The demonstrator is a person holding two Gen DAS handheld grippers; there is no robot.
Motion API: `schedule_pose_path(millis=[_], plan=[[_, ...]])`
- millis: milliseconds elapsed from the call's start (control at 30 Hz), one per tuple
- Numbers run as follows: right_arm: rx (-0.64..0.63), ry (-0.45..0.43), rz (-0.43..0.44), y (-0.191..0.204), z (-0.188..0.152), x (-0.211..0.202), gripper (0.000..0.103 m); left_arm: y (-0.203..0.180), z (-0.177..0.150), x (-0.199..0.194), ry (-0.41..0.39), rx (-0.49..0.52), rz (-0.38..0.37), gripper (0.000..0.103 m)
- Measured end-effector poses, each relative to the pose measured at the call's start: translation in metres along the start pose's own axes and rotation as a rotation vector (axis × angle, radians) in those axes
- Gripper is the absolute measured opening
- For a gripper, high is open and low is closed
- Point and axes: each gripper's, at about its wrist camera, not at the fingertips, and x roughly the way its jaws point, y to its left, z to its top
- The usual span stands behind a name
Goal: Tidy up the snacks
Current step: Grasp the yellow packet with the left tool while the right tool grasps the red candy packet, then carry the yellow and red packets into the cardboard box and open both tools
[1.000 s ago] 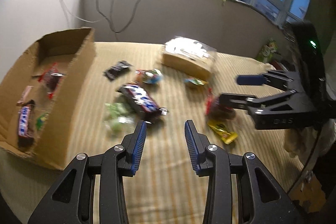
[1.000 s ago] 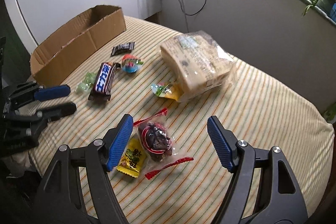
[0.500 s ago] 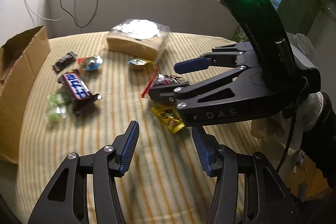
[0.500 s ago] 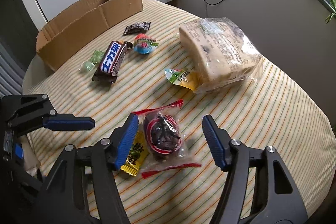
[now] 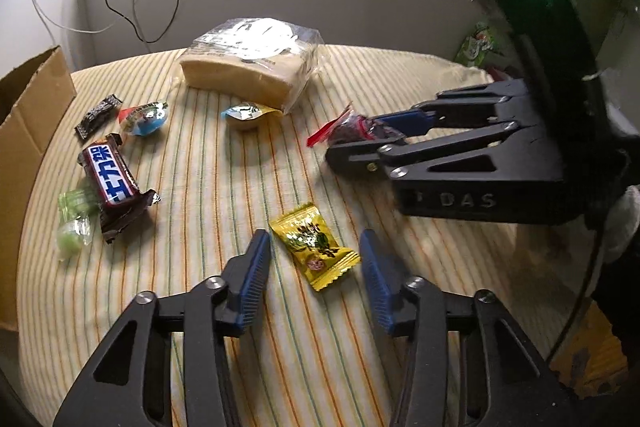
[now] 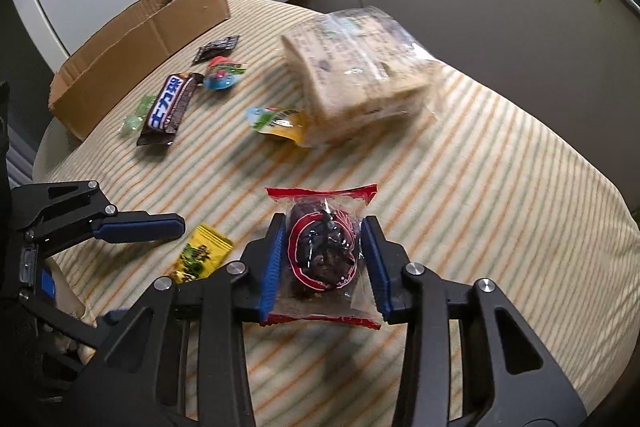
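In the right wrist view, a clear red-edged packet (image 6: 322, 251) holding a dark snack sits between my right gripper's (image 6: 324, 259) blue pads. The jaws are closing and both pads touch its sides. The left wrist view shows that same right gripper (image 5: 356, 138) reaching in from the right with the red-edged packet (image 5: 344, 129) at its tips. My left gripper (image 5: 316, 267) hovers low over the striped cloth. Its jaws are closing, with a yellow candy packet (image 5: 314, 245) lying between the fingertips, untouched. One left finger (image 6: 140, 227) shows beside the yellow candy packet (image 6: 200, 255).
A cardboard box (image 5: 24, 147) stands at the left table edge. Loose on the cloth (image 5: 240, 195) are a brown chocolate bar (image 5: 110, 183), green candy (image 5: 74, 223), a small black packet (image 5: 98, 115), a blue-red sweet (image 5: 144, 117), a jelly cup (image 5: 246, 113) and bagged bread (image 5: 248, 63).
My left gripper swung right, from near the chocolate bar to over the yellow packet. The right gripper came down and narrowed its jaws onto the red-edged packet.
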Motion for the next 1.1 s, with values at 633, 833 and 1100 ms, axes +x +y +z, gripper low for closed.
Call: schedule_pose_path(millis=[633,833,1100], plan=[[0.011,-0.044,-0.044,-0.004,-0.005,-0.009,0.035,0.006,0.0,-0.019,-0.058,0.015,0.053,0.024],[0.001,-0.065,-0.054,0.005,0.005,-0.019,0.034,0.022,0.002,-0.042,-0.109,-0.015,0.064,0.024],[-0.015,-0.096,-0.044,0.027,0.024,-0.026,0.035,0.052,0.005,-0.07,-0.165,-0.061,0.09,0.024]])
